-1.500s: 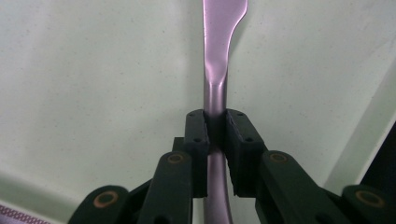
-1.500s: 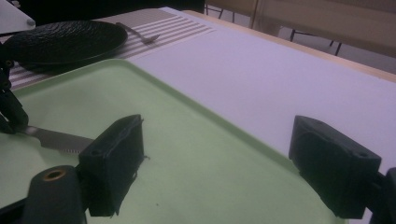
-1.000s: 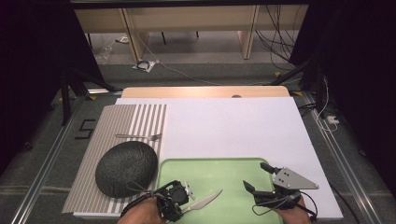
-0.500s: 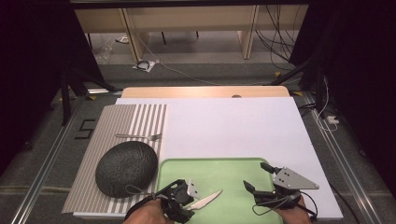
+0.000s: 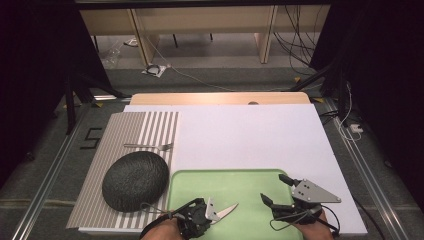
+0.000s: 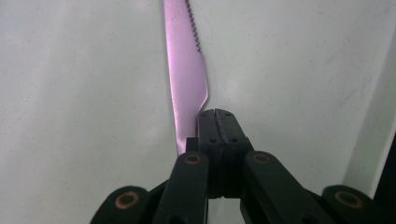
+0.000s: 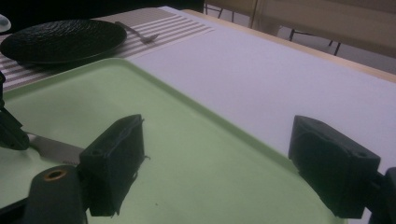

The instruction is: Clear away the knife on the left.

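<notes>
**Knife held over the tray**

A white sheet (image 5: 250, 135) covers the table, with a striped mat (image 5: 145, 130) at its left. The green tray (image 5: 240, 185) lies near the front edge. A black plate (image 5: 135, 180) sits on the mat just beside the tray, a fork (image 5: 149, 146) behind it. The right gripper (image 5: 281, 191) hangs wide open, empty. The left gripper (image 5: 210, 212) is clamped on the knife (image 5: 224, 212), apparently just above the tray.

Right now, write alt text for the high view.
The left tongs grip a knife over a green tray, and the right tongs hover open above the same tray. To the left, a dark plate and a fork lie on a striped placemat.
</notes>
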Available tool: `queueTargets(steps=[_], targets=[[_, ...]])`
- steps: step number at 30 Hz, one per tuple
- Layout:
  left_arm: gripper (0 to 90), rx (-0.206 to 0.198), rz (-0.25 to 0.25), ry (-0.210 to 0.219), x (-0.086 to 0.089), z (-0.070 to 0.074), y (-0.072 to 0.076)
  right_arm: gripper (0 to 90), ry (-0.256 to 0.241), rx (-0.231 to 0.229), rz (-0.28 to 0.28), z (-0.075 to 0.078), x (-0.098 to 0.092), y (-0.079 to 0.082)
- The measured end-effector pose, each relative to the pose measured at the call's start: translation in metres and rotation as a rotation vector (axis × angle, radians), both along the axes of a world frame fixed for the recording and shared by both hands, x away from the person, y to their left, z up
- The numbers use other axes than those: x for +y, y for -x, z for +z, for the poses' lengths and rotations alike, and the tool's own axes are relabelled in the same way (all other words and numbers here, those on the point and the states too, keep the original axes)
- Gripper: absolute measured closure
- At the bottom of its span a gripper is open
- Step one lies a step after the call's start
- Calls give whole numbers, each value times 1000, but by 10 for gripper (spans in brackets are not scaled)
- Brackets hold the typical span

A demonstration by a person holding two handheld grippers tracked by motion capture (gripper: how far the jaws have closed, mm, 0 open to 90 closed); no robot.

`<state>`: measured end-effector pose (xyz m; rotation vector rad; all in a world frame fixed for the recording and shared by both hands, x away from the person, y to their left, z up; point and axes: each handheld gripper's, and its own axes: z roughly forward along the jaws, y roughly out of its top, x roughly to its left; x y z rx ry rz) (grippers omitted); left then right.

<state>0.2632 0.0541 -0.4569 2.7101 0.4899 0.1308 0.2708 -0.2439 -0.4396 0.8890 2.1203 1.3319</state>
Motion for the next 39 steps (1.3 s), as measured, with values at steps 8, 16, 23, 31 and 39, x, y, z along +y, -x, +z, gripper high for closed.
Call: queueTargets(steps=[8,16,23,31,39], targets=[[895,-25,7,13,0,-4,-2,193,0,-1,0,0,0,0],[894,-65,35,-18,6,-6,-7,194,5,2,0,0,1,0],[895,-79,52,-13,12,-7,-11,194,5,3,1,0,1,0],[895,-86,85,-21,21,-7,-17,194,7,2,2,0,1,0],[895,-104,122,-47,30,-7,-22,195,7,2,2,0,1,0]])
